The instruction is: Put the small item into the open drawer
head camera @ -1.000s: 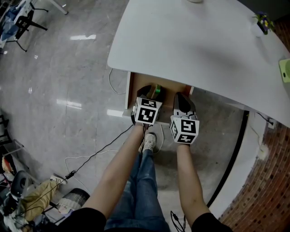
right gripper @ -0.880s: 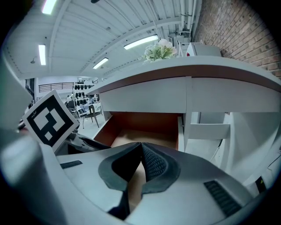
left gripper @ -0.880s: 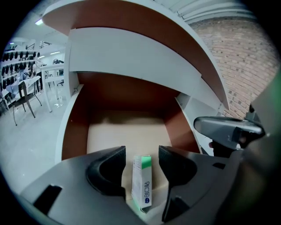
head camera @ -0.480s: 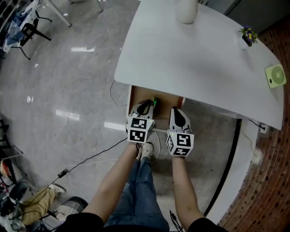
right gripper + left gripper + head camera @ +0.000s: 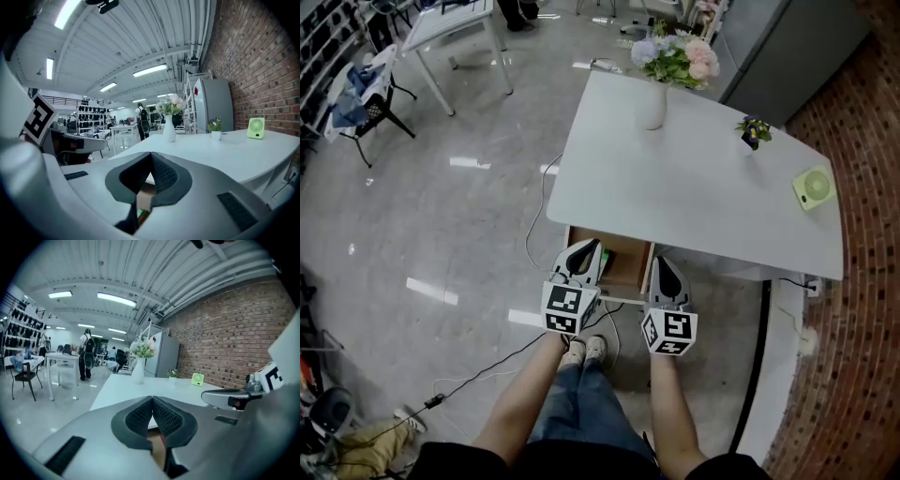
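Note:
The open wooden drawer sticks out from under the white table. A small green item lies inside it, and it shows as a green patch below the jaws in the right gripper view. My left gripper hovers over the drawer's left part. Its jaws are shut with the pads touching and nothing between them. My right gripper is at the drawer's right front corner, and its jaws are also shut and hold nothing. Both point toward the table.
On the table stand a white vase of flowers, a small potted plant and a green fan. Cables run over the shiny floor. My legs and shoes are below the drawer. A brick wall rises at the right.
The head view has drawn back and now takes in the whole table. Both grippers have come back toward the drawer's front. The green item stays in the drawer, apart from the left gripper.

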